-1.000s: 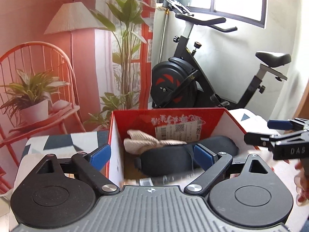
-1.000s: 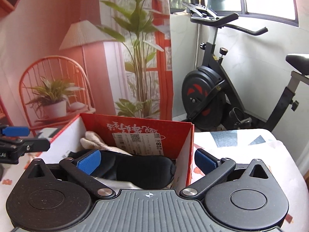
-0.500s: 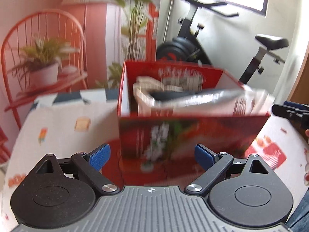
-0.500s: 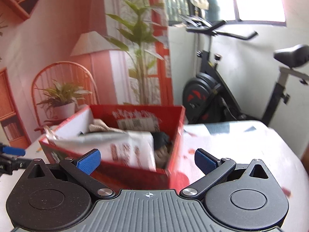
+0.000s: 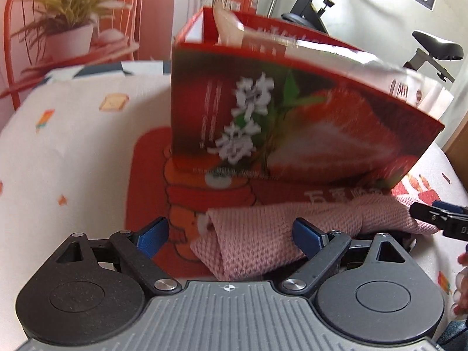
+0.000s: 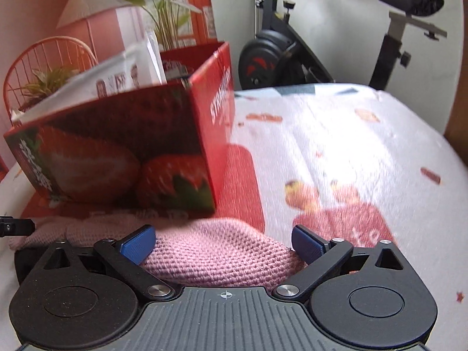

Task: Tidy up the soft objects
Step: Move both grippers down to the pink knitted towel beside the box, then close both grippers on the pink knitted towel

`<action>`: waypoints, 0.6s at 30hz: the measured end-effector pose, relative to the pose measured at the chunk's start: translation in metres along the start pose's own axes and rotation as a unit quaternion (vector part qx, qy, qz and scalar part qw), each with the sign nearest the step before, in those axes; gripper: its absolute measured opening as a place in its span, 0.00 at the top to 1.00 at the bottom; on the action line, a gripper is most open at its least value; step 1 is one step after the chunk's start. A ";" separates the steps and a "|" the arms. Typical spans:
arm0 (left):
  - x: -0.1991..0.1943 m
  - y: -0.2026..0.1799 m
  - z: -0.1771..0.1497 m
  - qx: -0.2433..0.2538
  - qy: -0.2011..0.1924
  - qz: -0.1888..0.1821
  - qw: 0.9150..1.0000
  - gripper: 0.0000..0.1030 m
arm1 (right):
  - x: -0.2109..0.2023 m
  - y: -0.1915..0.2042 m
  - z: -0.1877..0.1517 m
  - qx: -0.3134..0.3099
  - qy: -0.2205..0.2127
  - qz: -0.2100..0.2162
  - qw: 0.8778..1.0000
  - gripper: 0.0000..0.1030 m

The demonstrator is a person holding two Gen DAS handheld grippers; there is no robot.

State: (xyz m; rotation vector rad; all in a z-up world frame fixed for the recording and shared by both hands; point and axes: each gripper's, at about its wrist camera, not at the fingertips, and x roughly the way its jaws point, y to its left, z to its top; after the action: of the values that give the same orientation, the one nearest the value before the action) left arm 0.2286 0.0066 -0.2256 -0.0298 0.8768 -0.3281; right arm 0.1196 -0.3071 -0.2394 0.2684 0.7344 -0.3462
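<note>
Pink knit [image 5: 263, 234] just in front of red box [image 5: 292, 122]: soft, light, floppy, so pinch each end w/ L gripper [image 5: 231, 237] & R gripper [image 6: 223, 244]; both jaws open, closing a bit, knit between, not gripped.

pink knit cloth [image 5: 263, 234], strawberry-print red box [image 5: 292, 122]

both tools have dropped from above the red box [image 5: 292, 122] to the pink knit cloth [image 5: 263, 242], jaws narrowing slightly.
</note>
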 end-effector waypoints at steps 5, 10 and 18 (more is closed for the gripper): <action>0.004 0.005 -0.007 -0.021 0.004 -0.003 1.000 0.11 | 0.007 0.002 -0.009 -0.009 0.002 -0.001 1.000 0.06; 0.004 0.004 -0.011 -0.018 0.001 0.000 1.000 0.11 | 0.011 0.003 -0.015 -0.019 -0.001 -0.002 1.000 0.04; 0.003 -0.001 -0.013 -0.009 -0.003 0.007 1.000 0.11 | 0.014 0.004 -0.015 -0.030 -0.003 -0.003 1.000 0.01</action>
State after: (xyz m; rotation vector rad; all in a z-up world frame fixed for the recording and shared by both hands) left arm 0.2207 0.0059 -0.2361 -0.0414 0.8739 -0.3080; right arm 0.1213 -0.3006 -0.2593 0.2089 0.7377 -0.3294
